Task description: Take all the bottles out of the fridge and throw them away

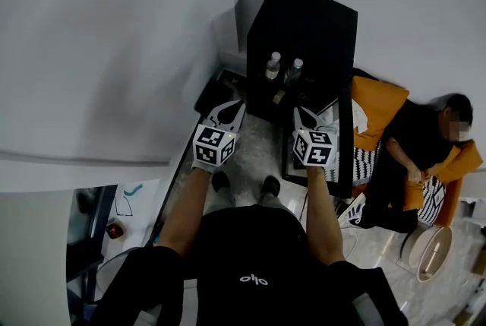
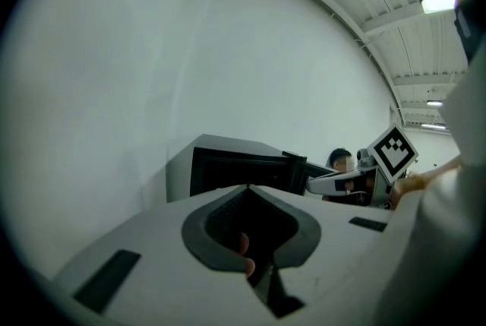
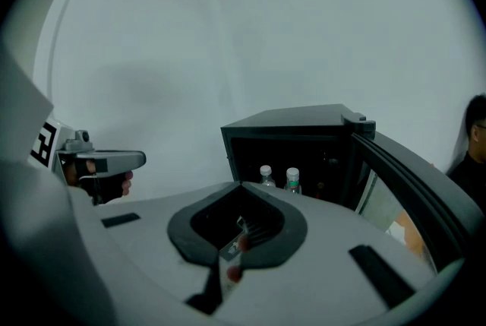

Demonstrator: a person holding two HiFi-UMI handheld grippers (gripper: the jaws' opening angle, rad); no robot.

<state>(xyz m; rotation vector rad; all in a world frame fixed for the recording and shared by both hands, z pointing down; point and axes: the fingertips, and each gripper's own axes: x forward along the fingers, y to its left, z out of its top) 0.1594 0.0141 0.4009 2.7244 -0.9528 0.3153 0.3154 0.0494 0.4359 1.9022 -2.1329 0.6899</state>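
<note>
Two clear plastic bottles with pale caps (image 1: 272, 64) (image 3: 266, 175) stand upright side by side, just beside each other, at the front of the dark inside of a small black box-shaped fridge (image 1: 304, 20) (image 3: 296, 123) (image 2: 228, 157). The fridge sits on the floor against a plain white wall (image 1: 114, 51). Its fridge door (image 1: 345, 142) (image 3: 402, 172) is swung wide open toward my right, so the bottles show plainly in the head view and in the right gripper view.

My right tool (image 1: 306, 118) (image 3: 241, 185) is held in front of the open fridge, short of it and apart from the bottles, pointing at them. Its jaws are pressed together with nothing between them. In the head view it lies just beside the inner face of the door.

My left tool (image 1: 226, 113) (image 2: 247, 188) is level with the right one, near the fridge's left front corner and also short of it. Its jaws meet in a closed point and carry nothing.

Both tools hang over the pale marbled floor (image 1: 258, 142). Further right, beyond the door, a person in dark clothes (image 1: 425, 142) sits in an orange chair (image 1: 380, 104).
</note>
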